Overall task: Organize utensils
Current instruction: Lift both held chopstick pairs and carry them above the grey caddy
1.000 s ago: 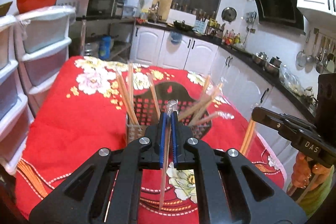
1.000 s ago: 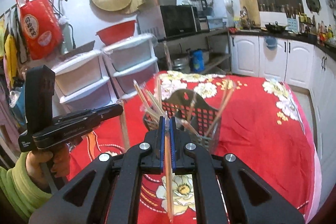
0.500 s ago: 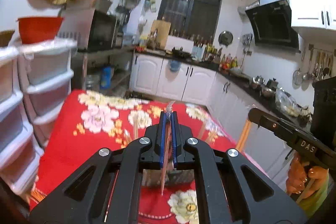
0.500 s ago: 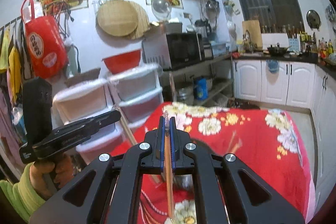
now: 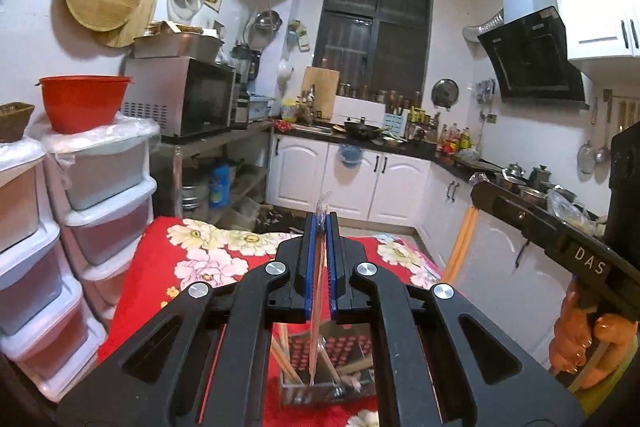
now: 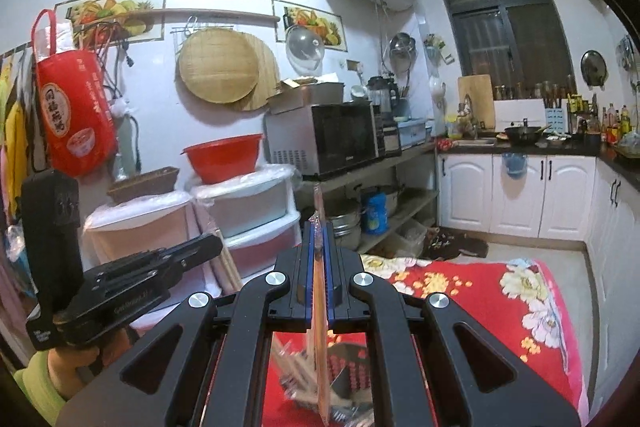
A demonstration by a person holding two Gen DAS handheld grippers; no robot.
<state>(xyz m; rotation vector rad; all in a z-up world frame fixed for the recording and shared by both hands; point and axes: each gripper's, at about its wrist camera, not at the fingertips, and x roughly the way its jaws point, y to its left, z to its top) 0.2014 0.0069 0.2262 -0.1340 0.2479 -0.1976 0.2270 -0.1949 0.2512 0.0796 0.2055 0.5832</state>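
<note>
Left tool point(image 5: 320, 227) & right tool point(image 6: 319, 233) each pinch a plastic-wrapped wooden chopstick pair point(image 5: 317, 291), held upright above the clear mesh-backed utensil holder point(image 5: 324, 367) on the red floral tabletop point(image 5: 208, 259). Lower straight, tips 1st into a free gap btw the sticks standing there; release only once seated.

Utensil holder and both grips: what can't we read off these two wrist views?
- Holder: in both views mostly hidden behind the gripper bodies; its contents can't be counted.
- Left gripper: its wrapped chopsticks end low over the holder; whether the tips are inside is unclear.
- Right gripper: its chopsticks are blurred low down, tips lost near the frame's bottom edge.
- Table: near part hidden by gripper bodies.
</note>
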